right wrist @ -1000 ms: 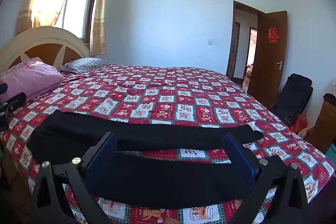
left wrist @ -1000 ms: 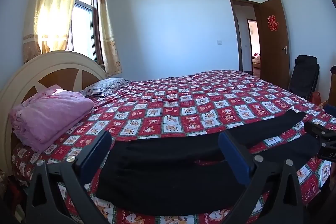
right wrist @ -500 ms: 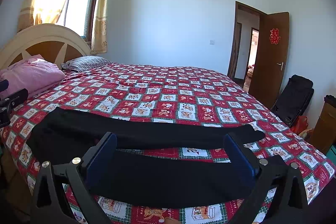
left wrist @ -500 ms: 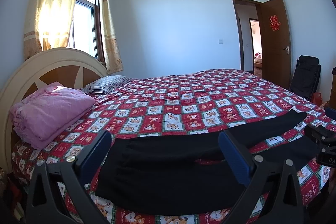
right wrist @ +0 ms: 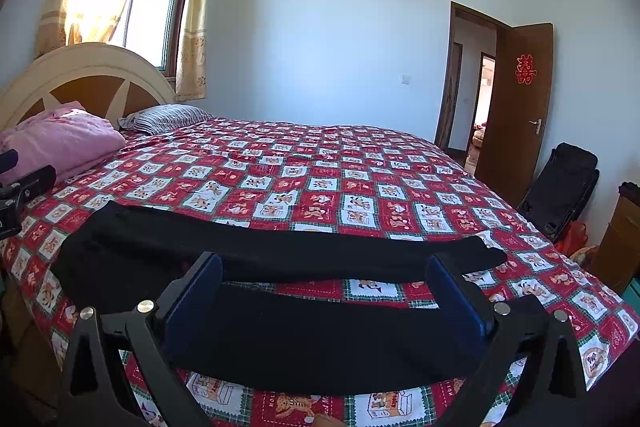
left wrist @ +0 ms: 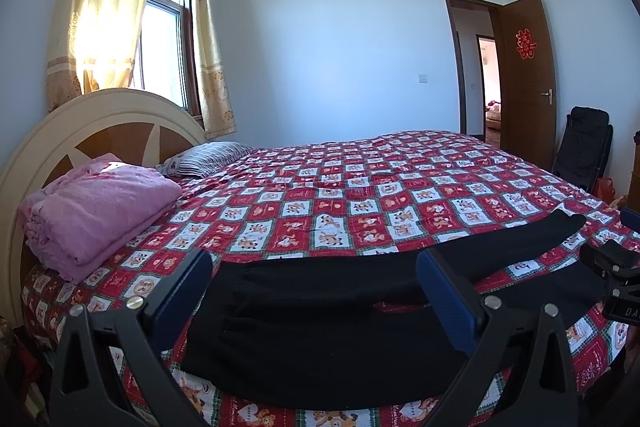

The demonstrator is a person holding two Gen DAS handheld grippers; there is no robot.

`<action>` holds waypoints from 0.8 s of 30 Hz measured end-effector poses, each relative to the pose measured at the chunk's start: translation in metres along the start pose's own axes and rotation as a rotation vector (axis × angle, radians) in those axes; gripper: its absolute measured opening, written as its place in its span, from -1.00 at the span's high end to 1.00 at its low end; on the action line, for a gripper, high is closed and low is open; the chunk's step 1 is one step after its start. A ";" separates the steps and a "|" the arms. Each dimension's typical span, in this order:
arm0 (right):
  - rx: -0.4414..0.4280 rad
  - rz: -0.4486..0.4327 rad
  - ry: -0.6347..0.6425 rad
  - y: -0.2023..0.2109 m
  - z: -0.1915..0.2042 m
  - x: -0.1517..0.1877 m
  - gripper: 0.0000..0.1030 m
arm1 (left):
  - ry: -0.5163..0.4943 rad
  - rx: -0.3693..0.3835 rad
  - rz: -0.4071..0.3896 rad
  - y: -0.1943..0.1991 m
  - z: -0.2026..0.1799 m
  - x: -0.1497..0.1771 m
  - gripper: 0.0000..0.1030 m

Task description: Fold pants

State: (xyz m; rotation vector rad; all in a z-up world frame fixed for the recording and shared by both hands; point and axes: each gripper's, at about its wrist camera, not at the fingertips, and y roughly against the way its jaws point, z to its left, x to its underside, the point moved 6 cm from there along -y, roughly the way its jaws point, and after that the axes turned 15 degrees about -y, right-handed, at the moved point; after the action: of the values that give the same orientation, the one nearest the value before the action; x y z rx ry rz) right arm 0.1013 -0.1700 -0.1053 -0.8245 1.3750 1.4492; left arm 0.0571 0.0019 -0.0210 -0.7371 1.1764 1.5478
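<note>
I see both tongs released, gripping nothing: left gripper (left wrist: 312, 291) and right gripper (right wrist: 324, 287) hover over the bed's near edge. One pair of black fabric pants (left wrist: 320, 323) lies flat on the red-checked cartoon quilt (left wrist: 360, 187), two legs splayed. Further: one folded pink blanket (left wrist: 96, 207), one striped pillow (left wrist: 204, 157), one open brown wooden door (left wrist: 528, 79).

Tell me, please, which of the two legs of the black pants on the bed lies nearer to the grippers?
The leg along the bed's front edge, right beneath the open right gripper. The other leg angles away across the red patchwork bedspread, which shows between them.
</note>
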 end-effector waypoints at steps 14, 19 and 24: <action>0.002 0.006 0.000 0.000 0.000 0.001 -0.98 | 0.004 0.000 0.011 -0.003 0.000 0.004 -1.00; 0.003 0.005 -0.001 0.001 0.001 0.002 -0.98 | 0.004 0.000 0.010 -0.003 0.001 0.004 -1.00; 0.005 0.006 -0.001 -0.001 0.001 0.002 -0.98 | 0.003 0.001 0.011 -0.003 0.001 0.004 -1.00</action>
State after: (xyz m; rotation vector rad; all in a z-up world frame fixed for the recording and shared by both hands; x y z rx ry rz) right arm 0.1014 -0.1687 -0.1070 -0.8177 1.3810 1.4501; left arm 0.0585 0.0041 -0.0256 -0.7341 1.1850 1.5553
